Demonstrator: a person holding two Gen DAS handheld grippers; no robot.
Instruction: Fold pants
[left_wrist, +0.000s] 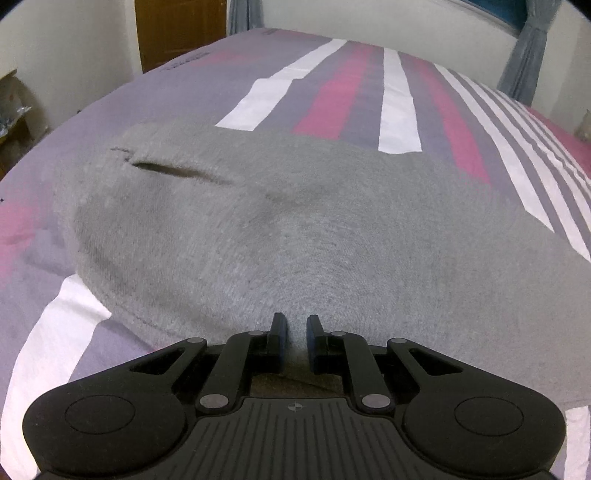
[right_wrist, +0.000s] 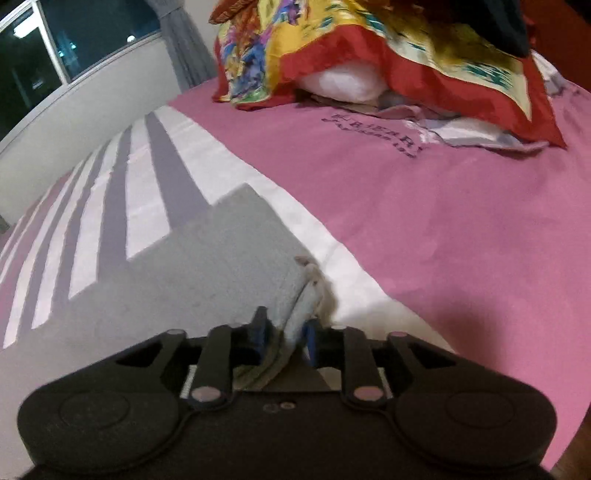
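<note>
The grey pants (left_wrist: 258, 229) lie folded lengthwise across the striped bed sheet (left_wrist: 332, 96), with a pocket slit (left_wrist: 177, 171) showing at the far left. At the near edge of the cloth, my left gripper (left_wrist: 296, 323) is shut on the pants, with grey fabric pinched in the narrow gap between its pads. In the right wrist view the leg end of the pants (right_wrist: 192, 266) lies on the sheet. Its layered hem (right_wrist: 308, 280) runs in between the pads of my right gripper (right_wrist: 285, 328), which is shut on it. The picture is slightly blurred.
A bright red and yellow cloth (right_wrist: 369, 48) covers a white pillow at the head of the bed, on the pink part of the sheet (right_wrist: 424, 229). A dark window (right_wrist: 55, 48) and grey curtain (left_wrist: 524, 62) lie beyond the far edge. A wooden door (left_wrist: 173, 29) stands behind.
</note>
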